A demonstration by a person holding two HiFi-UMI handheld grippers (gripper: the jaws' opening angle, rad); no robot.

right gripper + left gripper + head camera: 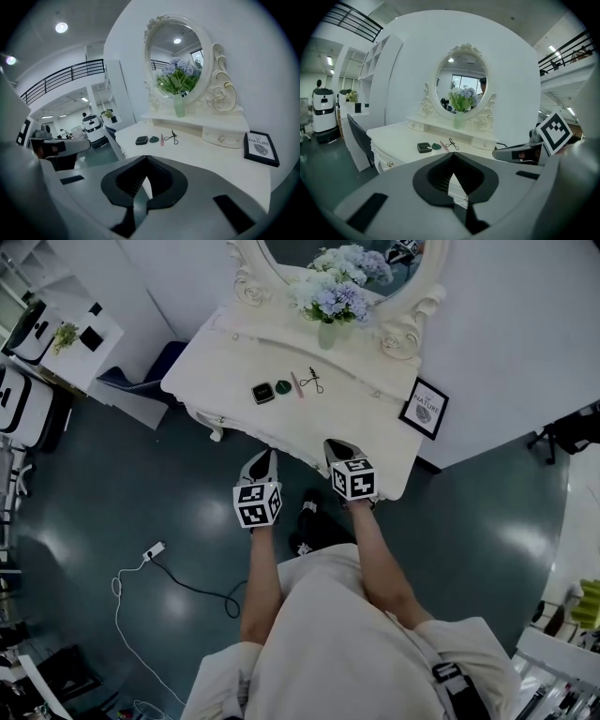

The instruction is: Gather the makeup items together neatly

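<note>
Our right gripper view shows a framed picture (261, 148), the left doesn't; left gripper (452, 154), right gripper (146, 157) jaws clenched, empty.

A vase of flowers (330, 298) stood at twelve o'clock on the white dressing table (225, 362), with a framed picture (424, 409) at two o'clock.
</note>
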